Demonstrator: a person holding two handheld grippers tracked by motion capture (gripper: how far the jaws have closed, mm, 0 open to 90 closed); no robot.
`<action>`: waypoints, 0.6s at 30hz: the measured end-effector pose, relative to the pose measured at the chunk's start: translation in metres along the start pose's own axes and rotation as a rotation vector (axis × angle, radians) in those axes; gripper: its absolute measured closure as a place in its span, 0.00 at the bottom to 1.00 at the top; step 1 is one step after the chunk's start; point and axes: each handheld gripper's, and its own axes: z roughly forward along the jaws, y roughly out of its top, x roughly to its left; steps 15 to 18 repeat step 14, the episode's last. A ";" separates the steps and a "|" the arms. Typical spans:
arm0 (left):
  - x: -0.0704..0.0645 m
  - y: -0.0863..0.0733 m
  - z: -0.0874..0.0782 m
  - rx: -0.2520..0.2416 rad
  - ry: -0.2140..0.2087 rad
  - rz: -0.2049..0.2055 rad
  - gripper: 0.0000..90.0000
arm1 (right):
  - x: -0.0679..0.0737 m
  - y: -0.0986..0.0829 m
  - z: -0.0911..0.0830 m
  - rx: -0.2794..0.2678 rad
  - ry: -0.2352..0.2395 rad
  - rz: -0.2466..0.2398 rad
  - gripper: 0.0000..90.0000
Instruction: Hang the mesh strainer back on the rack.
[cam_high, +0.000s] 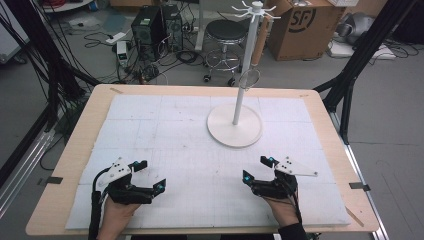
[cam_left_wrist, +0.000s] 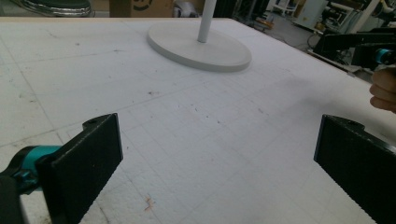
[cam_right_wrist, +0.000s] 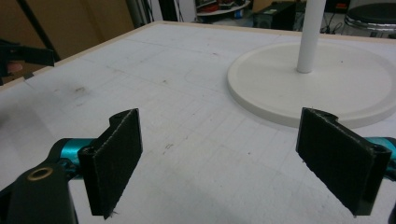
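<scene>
A white hook stand (cam_high: 239, 95) rises from a round base (cam_high: 220, 131) at the middle right of the white foam mat (cam_high: 165, 125). From one of its top hooks hangs a small wire strainer (cam_high: 249, 78) by a brown handle. My left gripper (cam_high: 151, 175) rests near the front left of the mat, open and holding nothing. My right gripper (cam_high: 256, 168) sits at the front right, open and holding nothing too. The left gripper view has wide-apart jaws of my left gripper (cam_left_wrist: 224, 168) with the base (cam_left_wrist: 198, 46) ahead. In the right gripper view the base (cam_right_wrist: 317, 88) lies close beyond my right gripper (cam_right_wrist: 219, 154).
The mat covers a wooden table (cam_high: 75, 135). Beyond its far edge are a stool (cam_high: 226, 35), computer towers (cam_high: 150, 25), a cardboard box (cam_high: 300, 25) and floor cables. Black frame legs (cam_high: 360, 55) stand at both sides. The other hand (cam_left_wrist: 384, 88) shows at the right of the left gripper view.
</scene>
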 end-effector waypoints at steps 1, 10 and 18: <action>0.000 0.000 0.000 0.003 -0.001 0.002 0.02 | 0.000 0.000 0.000 0.001 0.000 0.007 0.15; -0.001 0.000 0.002 0.006 -0.001 0.003 0.02 | 0.000 -0.002 0.000 0.012 -0.009 0.010 0.15; -0.002 0.000 0.003 0.005 -0.004 0.002 0.02 | -0.001 -0.003 0.000 0.013 -0.015 0.009 0.15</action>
